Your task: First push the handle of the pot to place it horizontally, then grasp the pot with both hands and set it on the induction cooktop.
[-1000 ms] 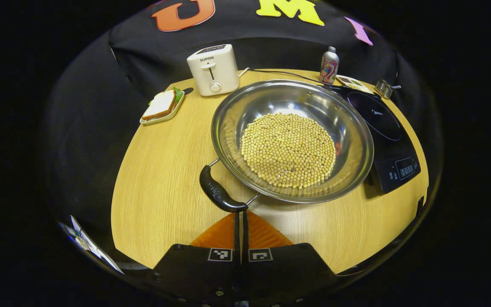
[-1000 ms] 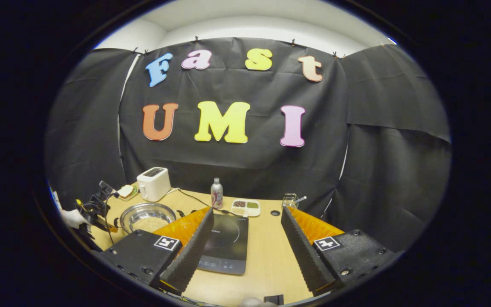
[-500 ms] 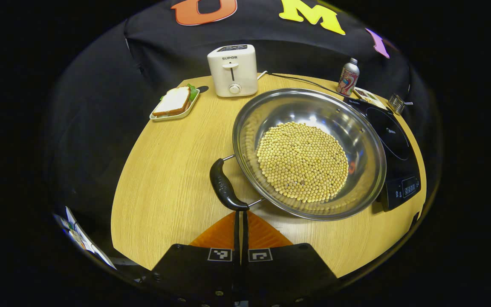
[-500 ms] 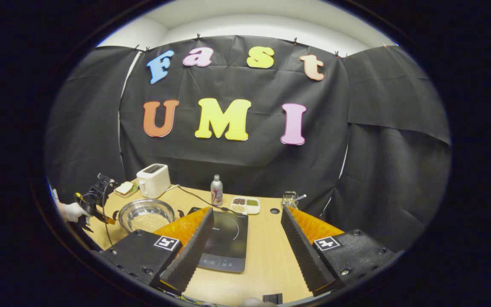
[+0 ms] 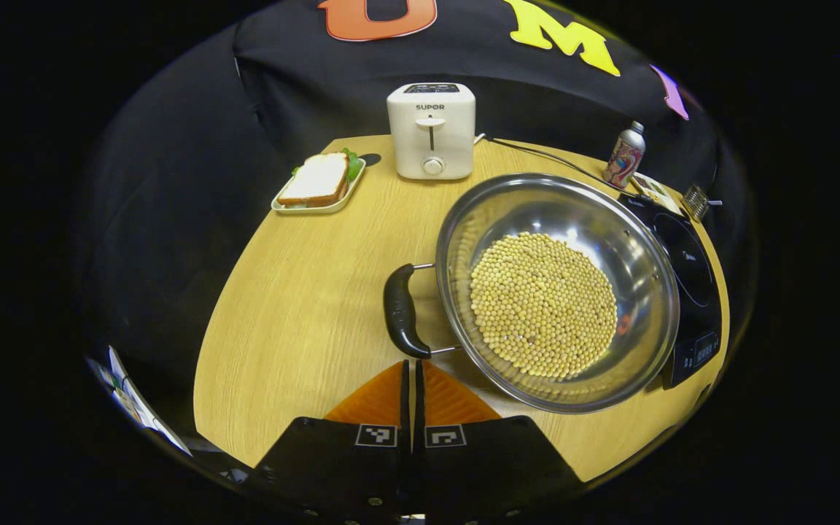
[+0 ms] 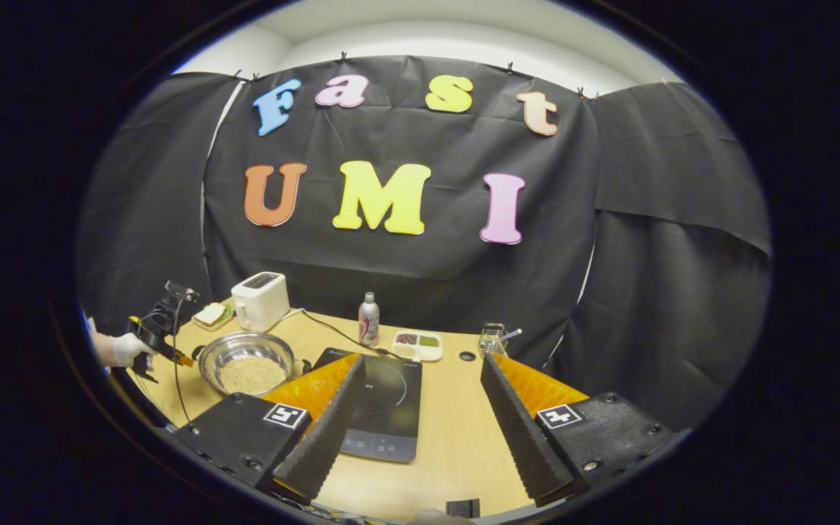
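Wooden table (image 5: pixel 296 306) carries the steel pot (image 5: pixel 558 292) of beans, beside the induction cooktop (image 5: pixel 690 277), its rim overlapping the cooktop's near edge. Left gripper (image 5: pixel 413 364) has jaws pressed together, empty, tips at the black handle (image 5: pixel 399 310). Right gripper (image 6: pixel 420 408) hangs wide open above the cooktop, gripping nothing

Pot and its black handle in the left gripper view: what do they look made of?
The pot looks like polished stainless steel: its bare inner wall is silvery and mirrors the beans and the light. The handle looks like moulded black plastic, semi-glossy with a soft highlight, fixed on thin metal rods; it could be rubber-coated. The left gripper, shut, points at its near end.
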Available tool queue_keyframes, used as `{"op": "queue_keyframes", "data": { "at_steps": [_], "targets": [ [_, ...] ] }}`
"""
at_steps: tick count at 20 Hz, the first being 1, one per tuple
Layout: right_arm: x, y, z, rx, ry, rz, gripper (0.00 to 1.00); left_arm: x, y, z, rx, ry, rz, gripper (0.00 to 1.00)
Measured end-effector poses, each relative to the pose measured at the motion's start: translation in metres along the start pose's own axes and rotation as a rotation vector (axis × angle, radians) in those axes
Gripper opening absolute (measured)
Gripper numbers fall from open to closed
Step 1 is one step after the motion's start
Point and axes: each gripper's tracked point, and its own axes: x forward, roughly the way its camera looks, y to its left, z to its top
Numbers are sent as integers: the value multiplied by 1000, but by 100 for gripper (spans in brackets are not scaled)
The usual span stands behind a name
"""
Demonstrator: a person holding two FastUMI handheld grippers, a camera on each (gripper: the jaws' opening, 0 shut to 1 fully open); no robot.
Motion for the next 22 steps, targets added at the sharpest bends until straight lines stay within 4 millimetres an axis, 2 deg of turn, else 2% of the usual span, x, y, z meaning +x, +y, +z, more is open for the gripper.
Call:
{"op": "queue_keyframes", "data": {
  "at_steps": [3, 7, 8, 9, 10, 11, 12, 19, 22],
  "targets": [
    [-1, 2, -4, -2, 11, -3, 100, 7, 12, 14, -6, -20, 19, 0],
    [-2, 7, -5, -9, 25, -2, 100, 12, 17, 6, -27, 22, 27, 0],
    [-3, 6, -4, -12, 25, -3, 100, 12, 13, 1, -40, 30, 12, 10],
    [-2, 7, -4, -14, 24, -5, 100, 10, 6, -2, -49, 38, -7, 0],
    [-2, 7, -3, -14, 25, -5, 100, 8, 3, -7, -50, 45, -13, 9],
    [-3, 7, -3, -14, 24, -5, 100, 6, 0, -9, -47, 44, -21, 10],
    [-3, 7, -2, -12, 24, -4, 99, 7, -5, -8, -40, 40, -33, 0],
    [-6, 9, -7, -19, 36, 2, 100, 21, 1, 10, -86, 40, -33, 0],
    [-8, 6, -10, -18, 49, -3, 99, 27, 11, 18, -120, 38, -21, 0]
  ]
}}
